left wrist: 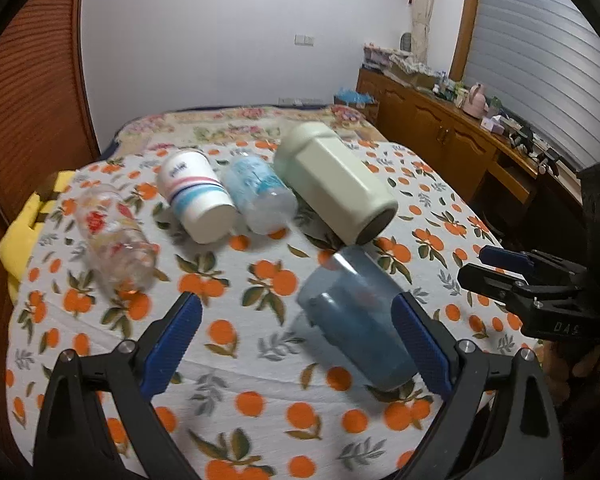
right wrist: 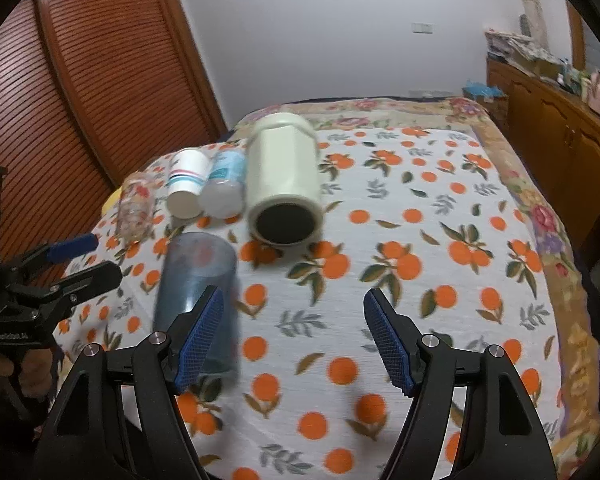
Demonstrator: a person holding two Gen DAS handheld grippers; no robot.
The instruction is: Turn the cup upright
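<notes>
Orange-print tablecloth point(left wrist: 240, 360) (white-walled room) under both wide-open grippers point(left wrist: 298, 344) point(right wrist: 294, 336).

Both claws: left claw point(left wrist: 296, 344) & right claw point(right wrist: 294, 340) black w/ blue textured pads, silver screws.

Translucent blue cup point(left wrist: 356, 328) on its side

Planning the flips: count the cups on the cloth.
5, none upright: clear printed glass far left, striped white cup, pale blue cup, green mug, dark blue tumbler nearest the tongs. None seems hidden.
</notes>
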